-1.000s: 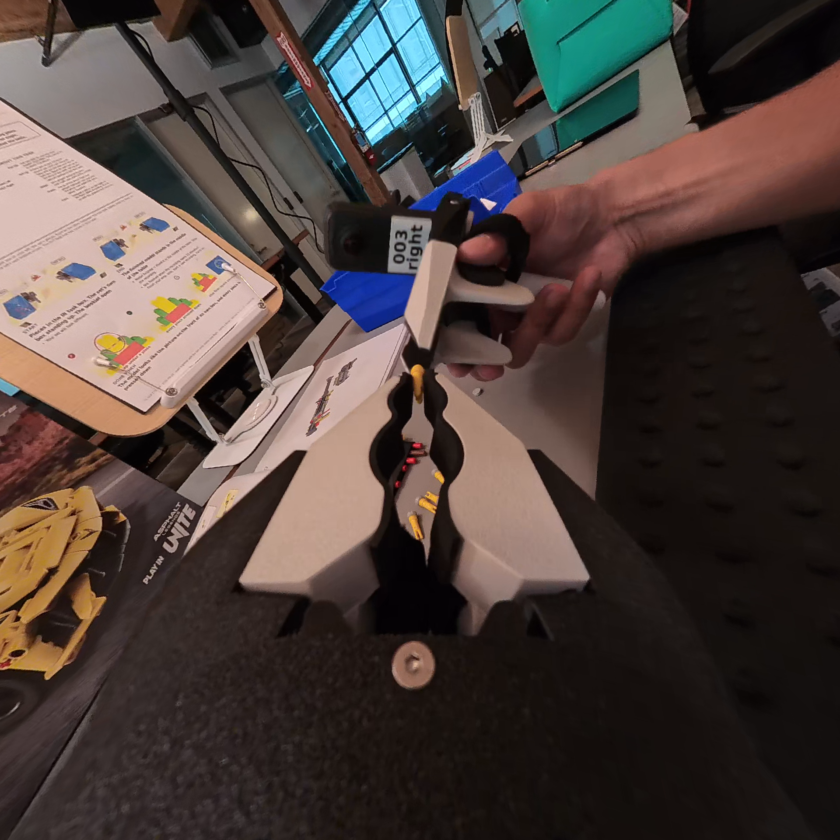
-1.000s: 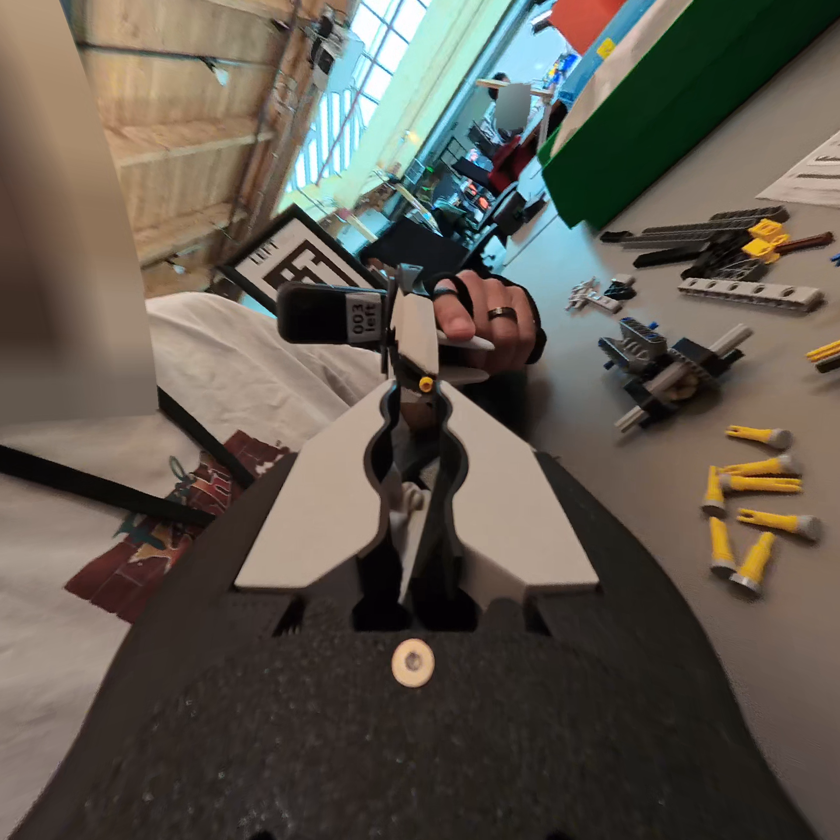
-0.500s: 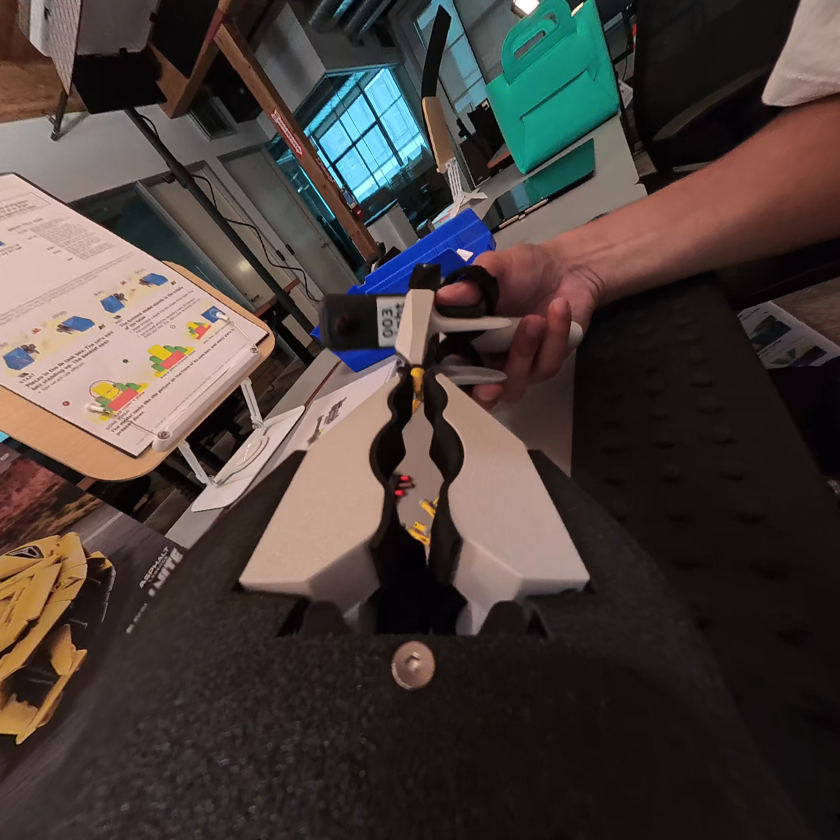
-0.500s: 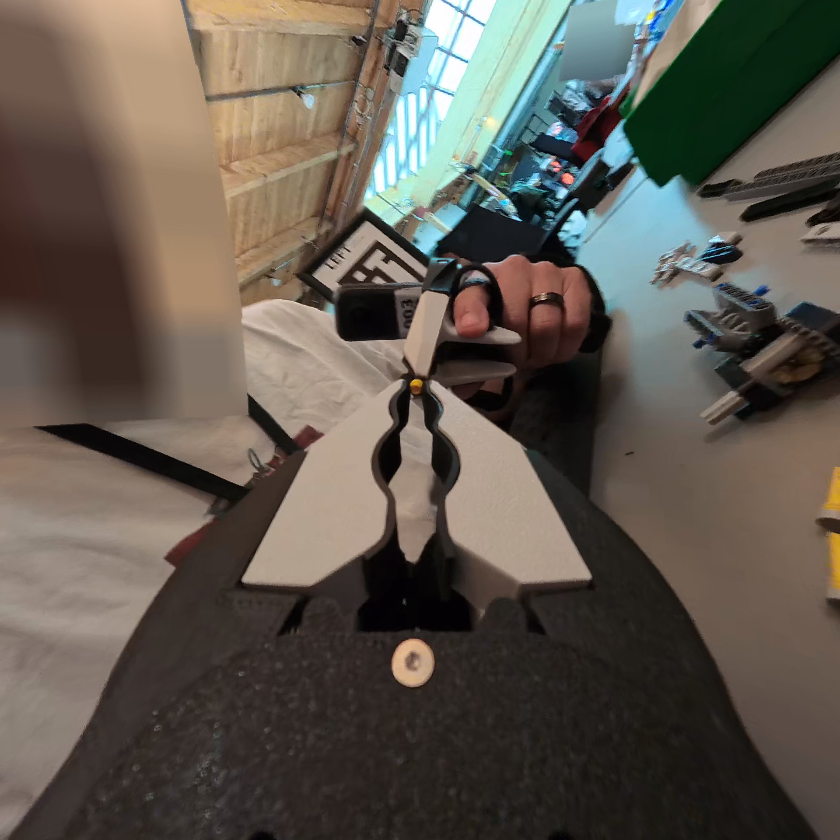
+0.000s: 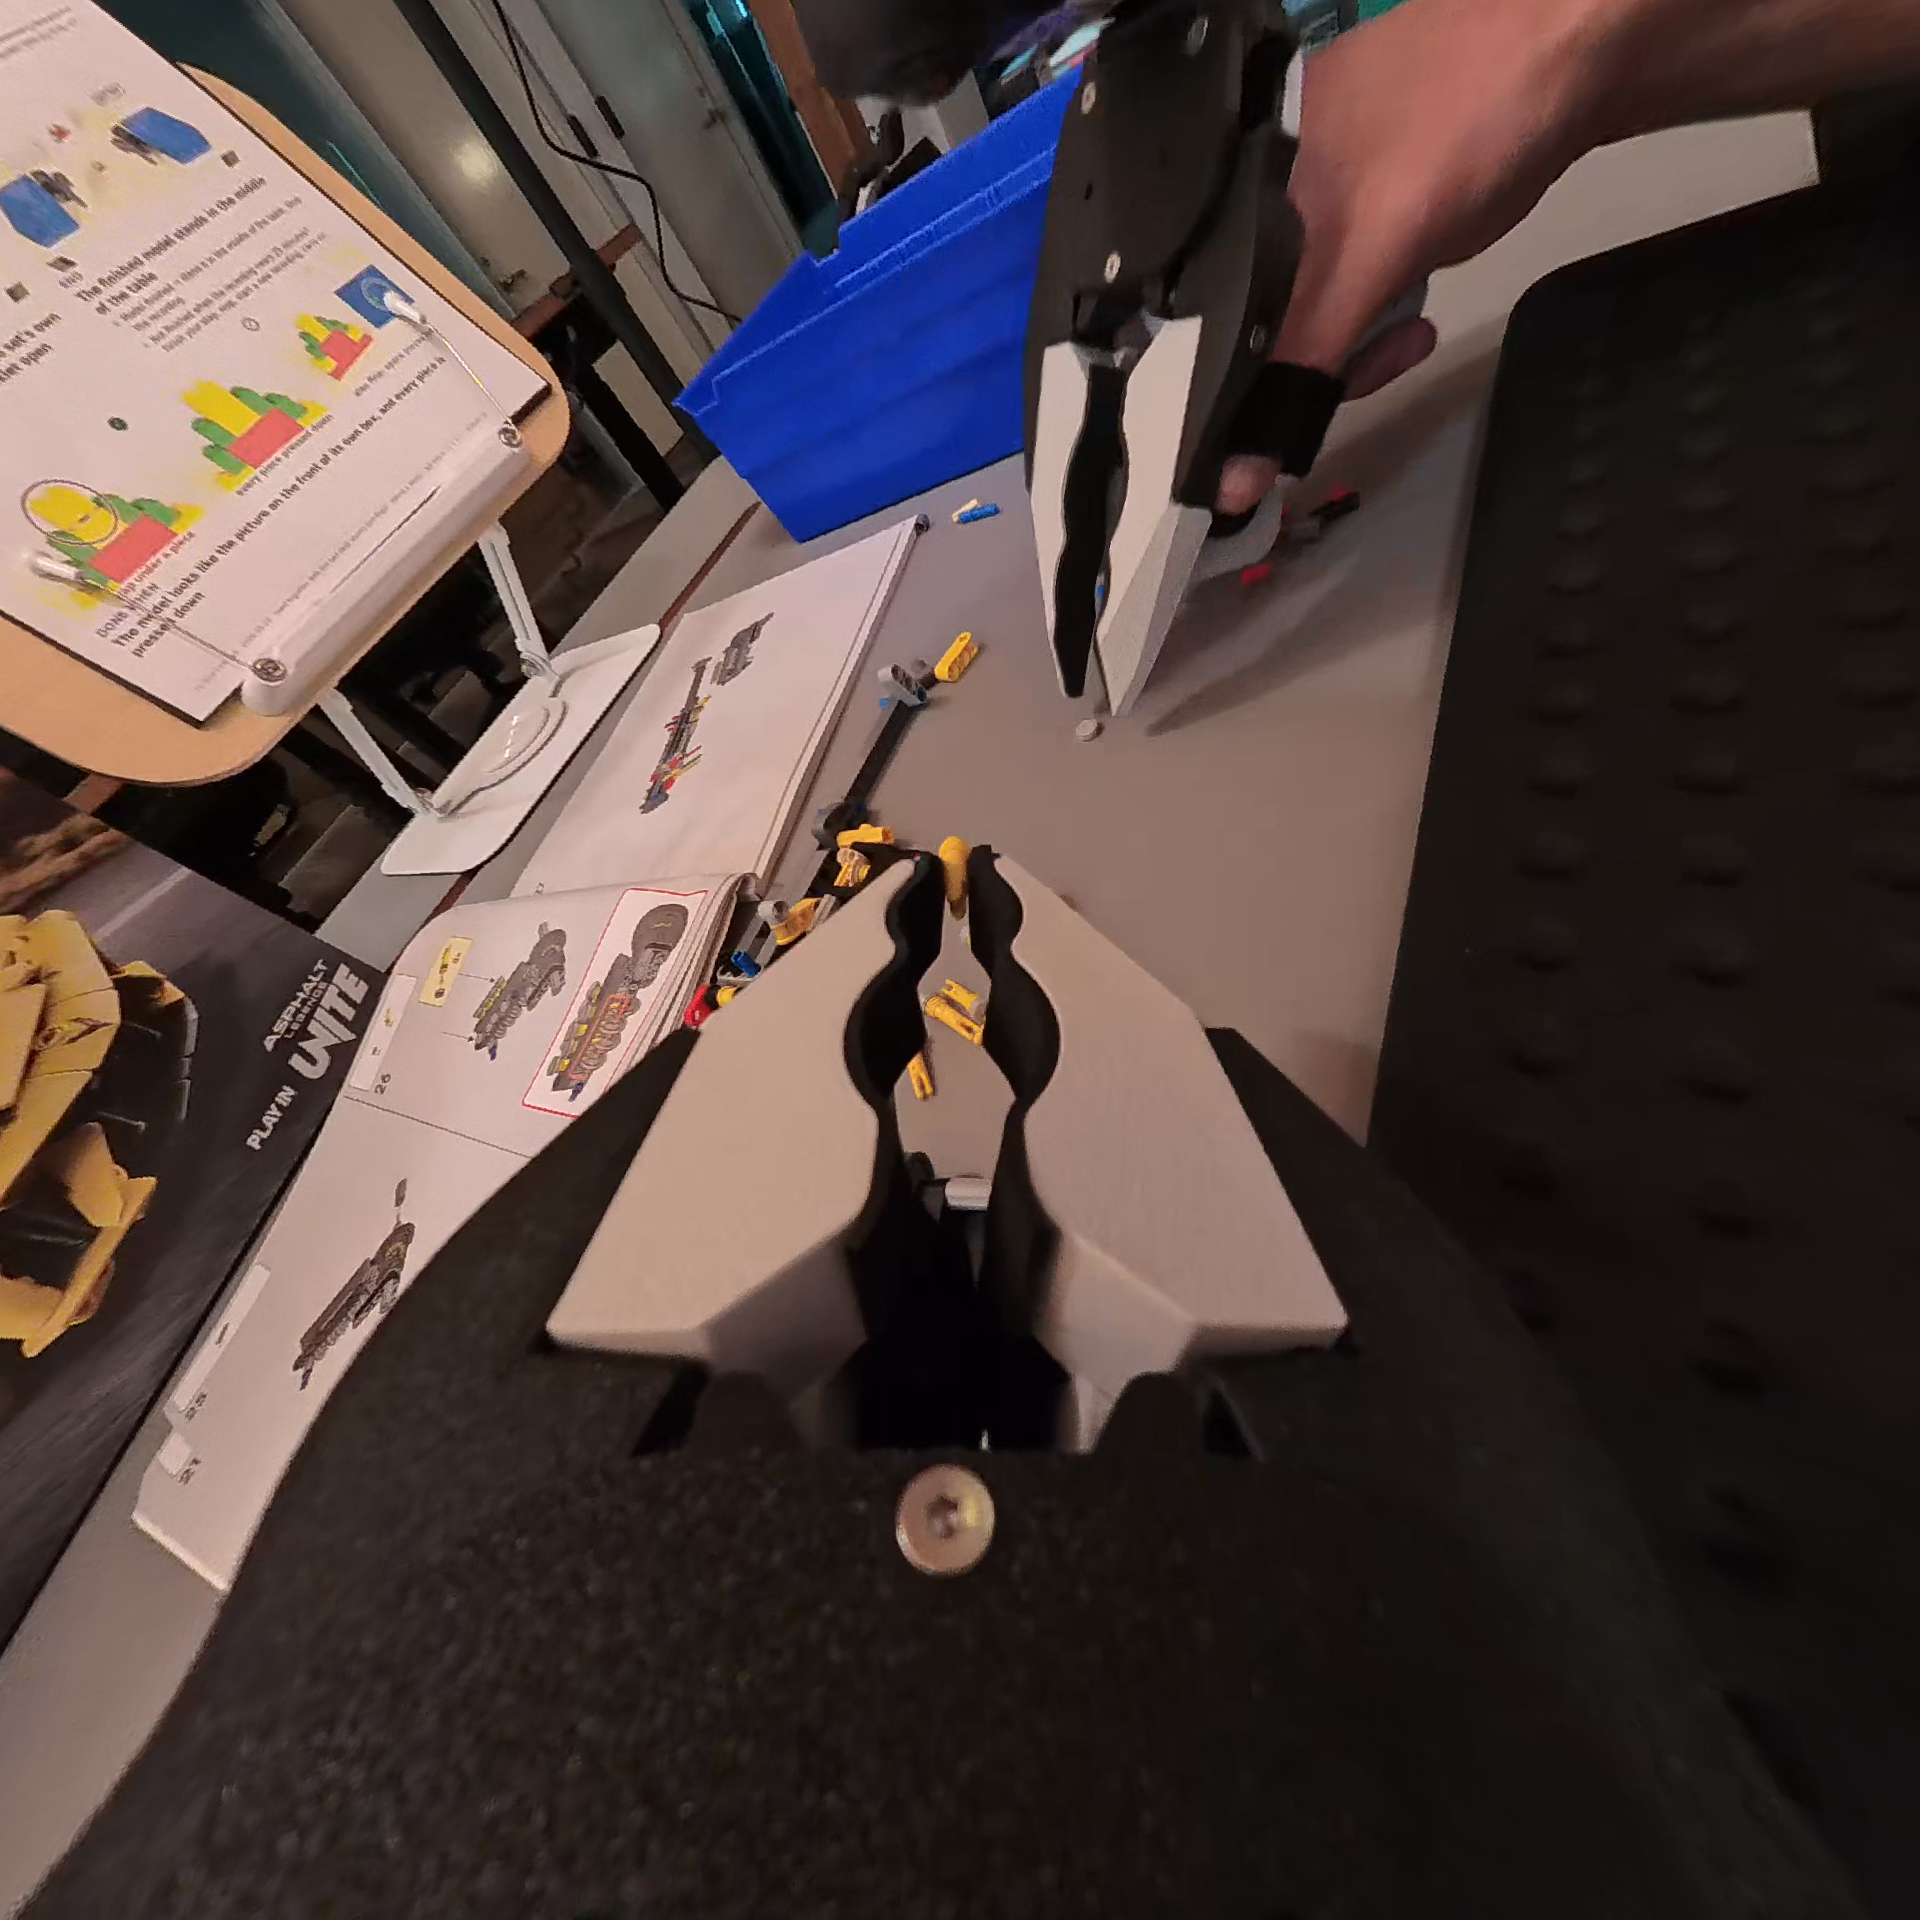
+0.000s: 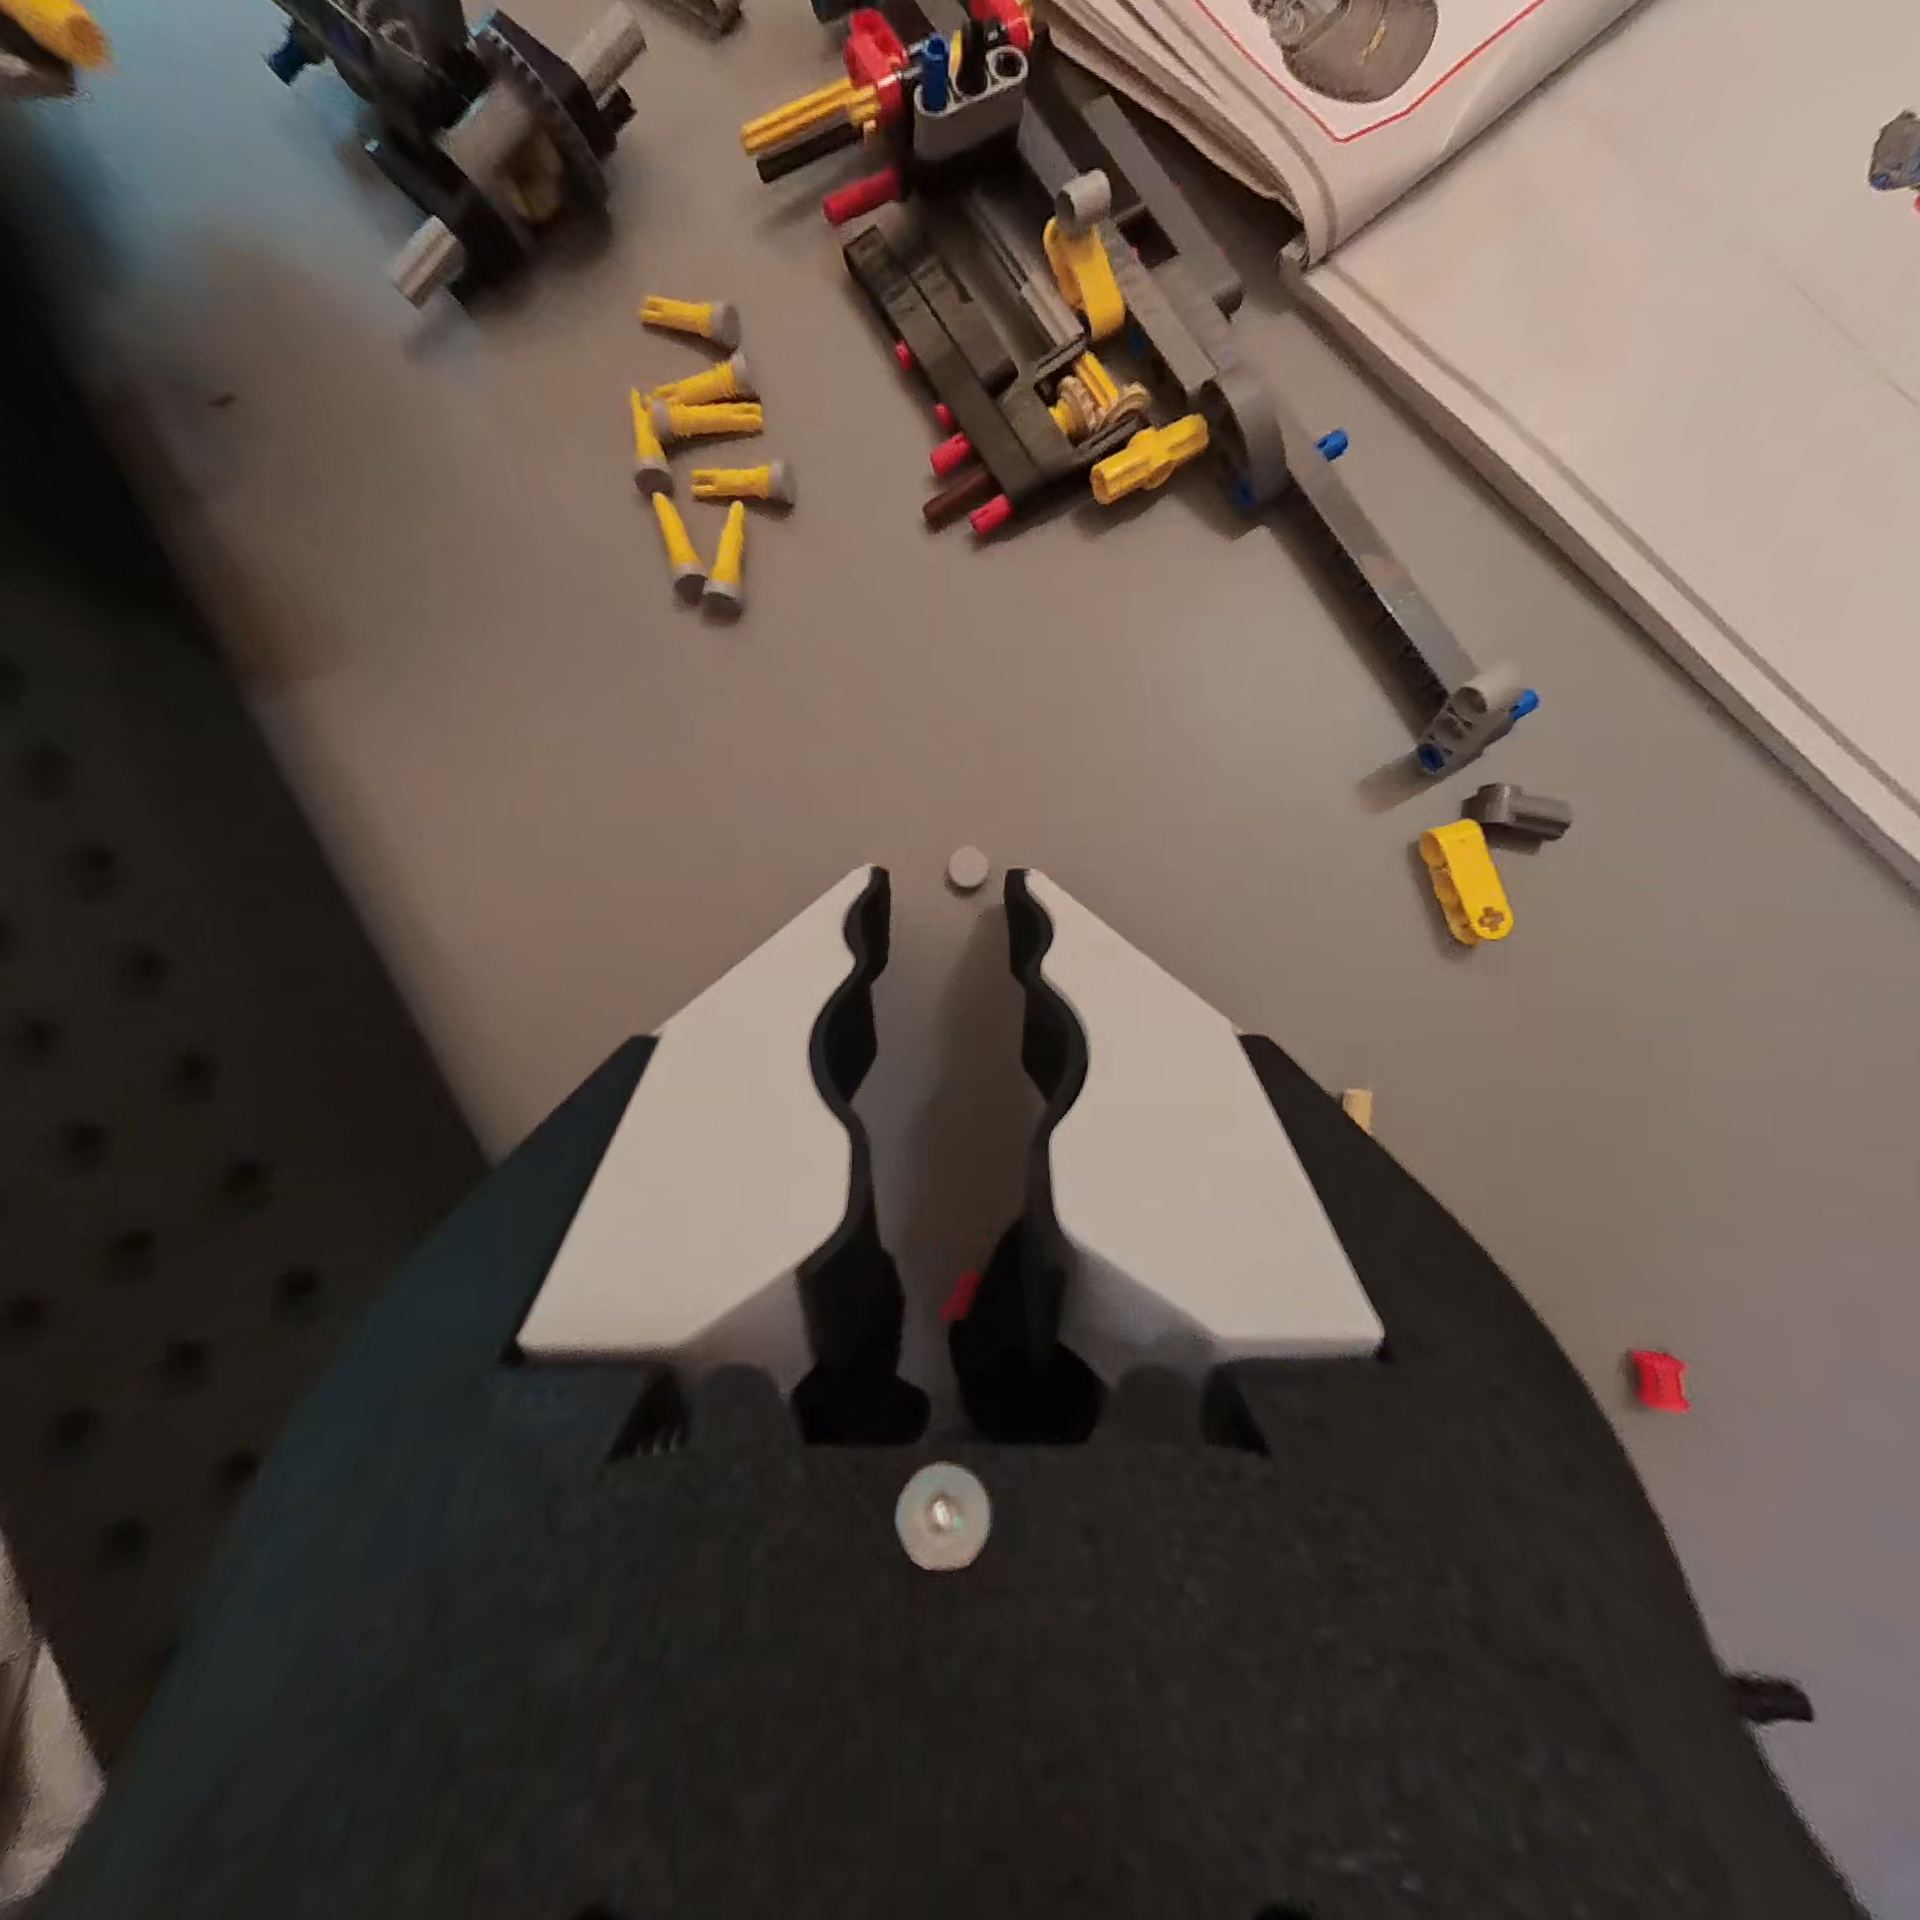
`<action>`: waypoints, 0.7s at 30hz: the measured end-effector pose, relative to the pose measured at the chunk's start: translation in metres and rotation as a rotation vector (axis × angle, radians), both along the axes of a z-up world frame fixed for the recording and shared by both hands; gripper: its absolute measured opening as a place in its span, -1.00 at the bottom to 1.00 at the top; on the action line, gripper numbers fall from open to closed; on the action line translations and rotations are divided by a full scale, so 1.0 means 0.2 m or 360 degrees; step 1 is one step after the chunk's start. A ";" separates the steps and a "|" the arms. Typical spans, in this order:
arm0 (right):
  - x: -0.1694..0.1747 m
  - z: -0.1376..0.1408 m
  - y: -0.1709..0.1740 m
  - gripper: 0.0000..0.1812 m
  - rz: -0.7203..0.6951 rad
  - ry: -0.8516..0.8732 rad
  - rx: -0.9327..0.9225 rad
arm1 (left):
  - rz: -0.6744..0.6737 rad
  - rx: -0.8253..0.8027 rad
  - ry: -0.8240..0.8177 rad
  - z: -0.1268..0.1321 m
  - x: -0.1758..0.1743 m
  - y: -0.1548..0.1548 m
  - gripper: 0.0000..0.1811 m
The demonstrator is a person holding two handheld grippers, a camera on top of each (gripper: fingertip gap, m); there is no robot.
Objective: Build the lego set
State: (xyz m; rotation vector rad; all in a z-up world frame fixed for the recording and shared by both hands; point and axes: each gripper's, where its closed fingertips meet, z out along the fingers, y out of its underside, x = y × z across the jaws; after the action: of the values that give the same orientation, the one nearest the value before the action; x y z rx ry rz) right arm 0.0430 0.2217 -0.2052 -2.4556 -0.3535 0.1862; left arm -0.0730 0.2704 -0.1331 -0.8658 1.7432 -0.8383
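Observation:
My left gripper (image 5: 951,883) is shut on a small yellow pin (image 5: 953,860) and holds it above the grey table (image 5: 1195,883). My right gripper (image 6: 948,883) is open and points down at the table, with a small grey round piece (image 6: 967,868) lying just beyond its fingertips. The left wrist view shows the right gripper (image 5: 1089,694) standing over that piece (image 5: 1087,730). Several yellow pins with grey heads (image 6: 707,457) lie loose. A partly built grey, yellow and red assembly (image 6: 1039,343) lies farther off, next to a dark gear assembly (image 6: 488,135).
An open instruction booklet (image 6: 1662,364) lies to the right, with a long grey beam (image 6: 1371,561), a yellow connector (image 6: 1465,883) and a red piece (image 6: 1659,1382) near it. A black foam mat (image 5: 1662,831), a blue bin (image 5: 883,343), an instruction stand (image 5: 208,416) and the set's box (image 5: 104,1091) border the table. The tips of one gripper are about 15 cm away from the tips of the other. My left tips are about 20 cm from the yellow connector (image 6: 1465,883), my right tips only 8 cm.
The grippers were tip to tip in the air. The right gripper has swung down to the table and opened by the grey piece. The left tilted down, still holding the yellow pin.

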 end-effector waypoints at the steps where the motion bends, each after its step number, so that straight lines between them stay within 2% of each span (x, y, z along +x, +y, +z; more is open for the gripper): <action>1: 0.01 -0.01 0.01 -0.77 -0.0008 -0.0008 -0.0008 | -0.0004 -0.0010 0.0001 0.00 0.00 0.00 -0.96; 10: 0.02 -0.04 0.03 -0.92 0.0016 -0.0027 -0.0009 | -0.0008 -0.0015 0.0022 -0.01 0.00 0.00 -0.96; 16: 0.01 -0.04 0.03 -0.93 0.0045 -0.0069 -0.0030 | -0.0027 -0.0031 -0.0034 0.03 -0.01 -0.01 -0.96; 18: -0.05 -0.02 0.06 -0.93 0.0032 0.0151 -0.0006 | -0.0035 -0.0021 -0.0103 0.06 -0.01 -0.02 -0.96; 19: -0.12 0.05 0.09 -0.93 0.0042 0.0360 0.0089 | -0.0042 -0.0015 -0.0145 0.09 -0.01 -0.02 -0.96; 21: -0.29 0.30 0.18 -0.93 0.0086 0.0869 0.0390 | -0.0055 0.0008 -0.0236 0.13 -0.02 -0.03 -0.97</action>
State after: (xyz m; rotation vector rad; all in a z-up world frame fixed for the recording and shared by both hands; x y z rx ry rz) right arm -0.0150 0.2574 -0.1456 -2.0526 -0.1865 0.7686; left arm -0.0768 0.2645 -0.1072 -0.7525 1.6337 -0.8979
